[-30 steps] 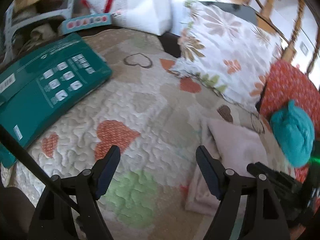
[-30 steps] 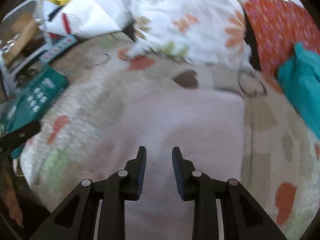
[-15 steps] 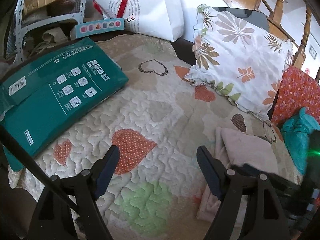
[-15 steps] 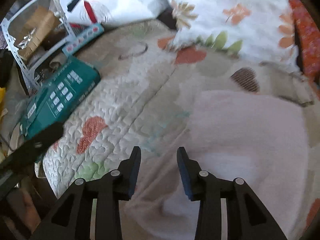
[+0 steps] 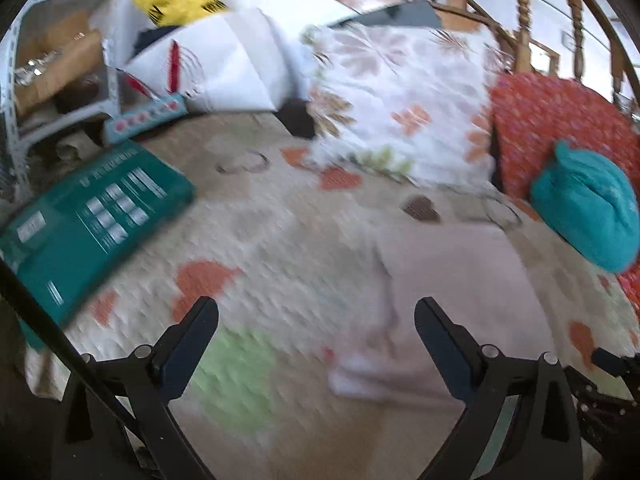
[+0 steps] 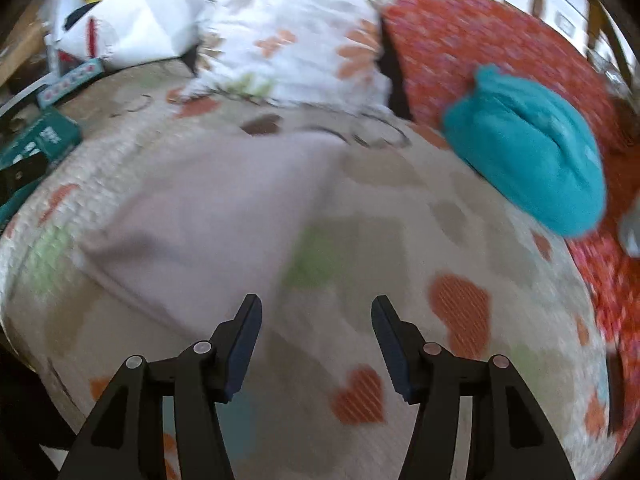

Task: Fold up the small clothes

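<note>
A pale pink folded garment (image 5: 448, 292) lies flat on the heart-patterned quilt (image 5: 256, 240); it also shows in the right wrist view (image 6: 208, 216). A crumpled teal garment (image 5: 588, 208) rests against the red cushion (image 5: 560, 120), and shows in the right wrist view (image 6: 528, 160) too. My left gripper (image 5: 316, 336) is open and empty above the quilt, just left of the pink garment. My right gripper (image 6: 316, 328) is open and empty above the quilt, right of the pink garment. Both views are blurred.
A green box (image 5: 88, 216) lies on the quilt's left side. A floral pillow (image 5: 400, 104) and a white paper bag (image 5: 224, 68) stand at the back. A metal shelf rack (image 5: 24, 80) is at far left. Wooden railings (image 5: 520, 8) are behind.
My right gripper has opened wider and swung right, off the pink garment towards the teal one. My left gripper has shifted so the pink garment sits nearer its centre.
</note>
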`<state>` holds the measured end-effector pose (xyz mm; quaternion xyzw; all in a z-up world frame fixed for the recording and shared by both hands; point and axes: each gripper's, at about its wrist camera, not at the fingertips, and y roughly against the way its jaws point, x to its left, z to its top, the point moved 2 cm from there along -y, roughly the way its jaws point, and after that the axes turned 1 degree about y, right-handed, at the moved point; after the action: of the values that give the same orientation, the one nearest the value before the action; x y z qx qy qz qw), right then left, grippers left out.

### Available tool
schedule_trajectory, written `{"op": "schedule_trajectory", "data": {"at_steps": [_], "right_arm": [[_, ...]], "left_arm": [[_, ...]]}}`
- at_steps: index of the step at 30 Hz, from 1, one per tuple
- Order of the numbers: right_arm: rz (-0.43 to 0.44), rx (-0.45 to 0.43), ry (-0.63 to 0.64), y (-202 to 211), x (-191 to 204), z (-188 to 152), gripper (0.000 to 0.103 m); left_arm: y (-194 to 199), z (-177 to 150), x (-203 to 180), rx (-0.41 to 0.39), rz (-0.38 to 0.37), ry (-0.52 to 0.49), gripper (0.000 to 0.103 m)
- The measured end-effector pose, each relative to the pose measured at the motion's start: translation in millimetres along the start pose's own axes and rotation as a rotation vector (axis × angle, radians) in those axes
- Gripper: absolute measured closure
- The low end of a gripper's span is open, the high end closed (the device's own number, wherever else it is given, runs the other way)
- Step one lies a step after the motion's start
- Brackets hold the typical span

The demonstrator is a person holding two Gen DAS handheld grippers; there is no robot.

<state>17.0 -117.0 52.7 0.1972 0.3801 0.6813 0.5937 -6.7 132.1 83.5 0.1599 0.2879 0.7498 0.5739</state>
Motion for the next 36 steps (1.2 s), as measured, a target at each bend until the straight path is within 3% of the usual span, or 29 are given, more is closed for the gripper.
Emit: {"op": "schedule_trajectory", "data": {"at_steps": [4, 13, 17, 23, 36], "right_arm": [[-0.033, 0.03, -0.037, -4, -22, -17, 0.039], [0.012, 0.118, -0.174, -24, -45, -33, 0.035], [0.012, 0.153, -0.182, -33, -43, -40, 0.033], [0.002, 0.162, -0.212, -39, -46, -44, 0.022], [0.024, 0.153, -0.267, -49, -49, -46, 0.0]], "left_arm": [[-4, -33, -18, 0.1, -0.05, 0.006, 0.005], [-27, -80, -52, 0.258, 0.001, -0.133, 0.005], [-40, -93, -54, 0.343, -0.008, -0.138, 0.005], [-43, -97, -53, 0.34, -0.008, -0.124, 0.0], [-44, -98, -51, 0.329, 0.013, -0.049, 0.0]]}}
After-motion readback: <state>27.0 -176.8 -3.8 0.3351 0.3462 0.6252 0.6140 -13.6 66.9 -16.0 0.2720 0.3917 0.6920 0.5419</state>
